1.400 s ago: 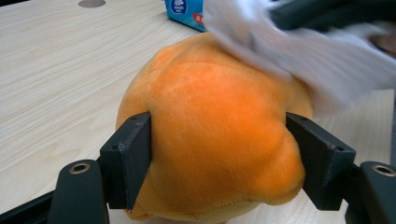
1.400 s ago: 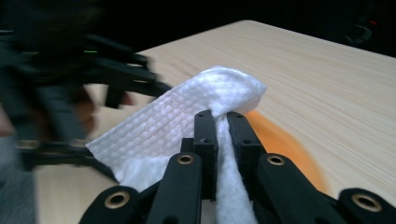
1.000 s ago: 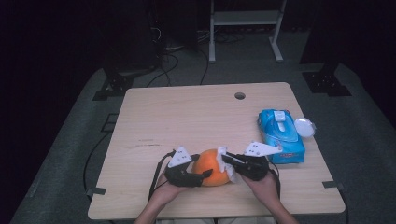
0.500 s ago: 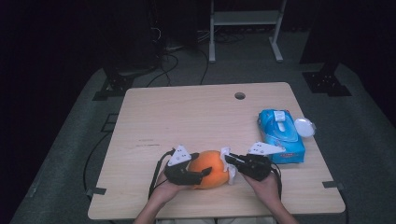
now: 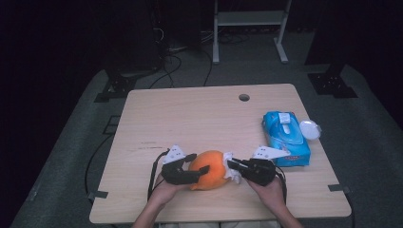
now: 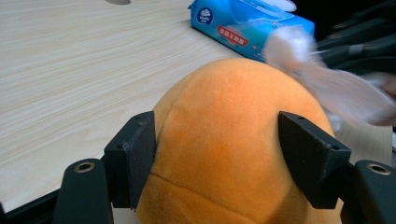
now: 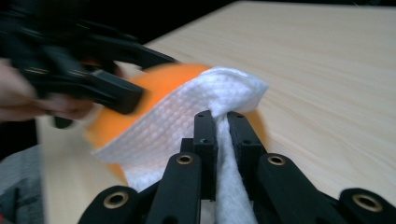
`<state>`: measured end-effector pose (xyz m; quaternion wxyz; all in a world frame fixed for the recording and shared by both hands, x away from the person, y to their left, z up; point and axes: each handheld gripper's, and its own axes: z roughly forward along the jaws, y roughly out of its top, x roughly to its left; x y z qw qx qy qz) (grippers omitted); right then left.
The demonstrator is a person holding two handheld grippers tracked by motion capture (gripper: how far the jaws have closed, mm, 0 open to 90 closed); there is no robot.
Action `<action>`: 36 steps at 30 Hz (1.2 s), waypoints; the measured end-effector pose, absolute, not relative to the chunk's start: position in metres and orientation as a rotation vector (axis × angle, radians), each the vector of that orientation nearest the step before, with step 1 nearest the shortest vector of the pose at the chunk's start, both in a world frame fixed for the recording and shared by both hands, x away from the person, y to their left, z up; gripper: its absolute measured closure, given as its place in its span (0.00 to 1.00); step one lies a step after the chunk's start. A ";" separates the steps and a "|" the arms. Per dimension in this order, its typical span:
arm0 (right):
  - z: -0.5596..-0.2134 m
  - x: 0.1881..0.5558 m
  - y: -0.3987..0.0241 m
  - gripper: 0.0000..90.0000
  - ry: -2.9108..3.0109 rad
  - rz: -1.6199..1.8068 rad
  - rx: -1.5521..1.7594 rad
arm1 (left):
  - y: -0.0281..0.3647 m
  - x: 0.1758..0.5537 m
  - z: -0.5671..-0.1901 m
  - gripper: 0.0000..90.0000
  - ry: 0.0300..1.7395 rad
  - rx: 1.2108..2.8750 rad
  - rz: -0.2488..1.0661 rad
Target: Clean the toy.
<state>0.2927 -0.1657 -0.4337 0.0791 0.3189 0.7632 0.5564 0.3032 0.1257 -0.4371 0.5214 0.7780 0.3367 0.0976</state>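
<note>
Two tools at work near the counter's (image 5: 157, 118) front edge. Left tool (image 5: 190, 169) clamps an orange plush toy (image 5: 211, 167), jaws pressed into opposite flanks; the toy rests on the counter. Right tool (image 5: 236, 166) is clenched on a white wet wipe (image 7: 187, 121) draped against the toy's side. Blue wipe pack (image 5: 286, 137) lies just beyond. Plush looks soft and light, likely to dent and roll; gripping across its widest part seems best. Wipe is limp, probably damp, easily torn.
</note>
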 end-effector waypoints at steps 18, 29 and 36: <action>-0.443 0.305 -0.173 0.91 2.295 1.718 1.043 | 0.109 0.295 -0.426 0.12 0.652 2.011 0.205; -0.427 0.299 -0.167 0.91 2.250 1.801 0.974 | 0.086 0.281 -0.423 0.43 0.575 1.949 0.536; -0.435 0.298 -0.157 0.91 2.296 1.719 0.938 | 0.094 0.288 -0.425 0.23 0.627 1.965 0.364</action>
